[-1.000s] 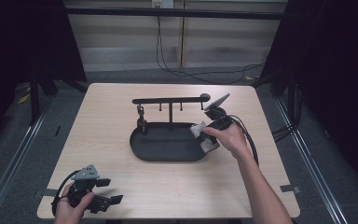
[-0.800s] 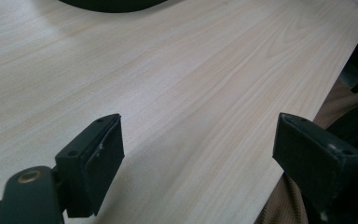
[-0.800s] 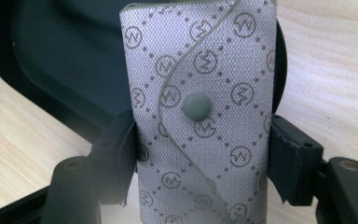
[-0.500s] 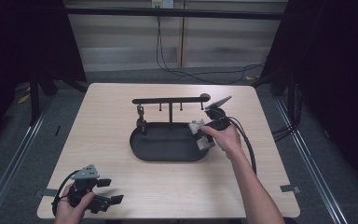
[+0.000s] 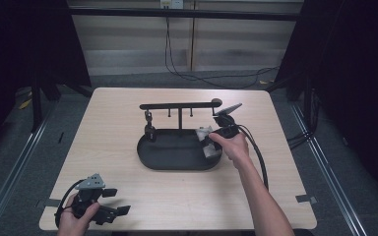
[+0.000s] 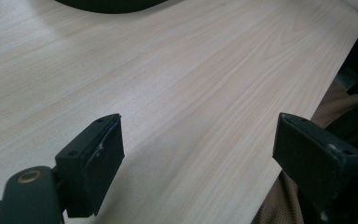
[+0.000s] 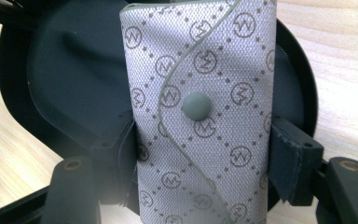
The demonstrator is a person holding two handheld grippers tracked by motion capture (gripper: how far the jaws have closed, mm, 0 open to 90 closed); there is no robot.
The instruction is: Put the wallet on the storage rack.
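A grey pouch (image 7: 200,112) with a woven monogram pattern and a round snap stands upright between my right gripper's (image 7: 205,156) jaws, whose pads press on its two sides. In the high view the right gripper (image 5: 211,142) holds the pouch (image 5: 205,132) over the right end of the black oval tray (image 5: 177,164). Behind the pouch in the right gripper view lies the tray's dark floor (image 7: 65,70). My left gripper (image 5: 117,201) rests at the table's front left corner, open, with bare wood between its jaws (image 6: 198,149).
A black stand with a hooked crossbar (image 5: 179,105) rises from the tray's far side. A small dark item (image 5: 149,123) hangs at its left end. The right gripper's cable (image 5: 256,152) trails over the table's right part. The table edge (image 6: 307,107) runs close beside the left gripper.
My right hand has shifted slightly to the left with the pouch, over the tray's right end. The left gripper has stayed where it was.
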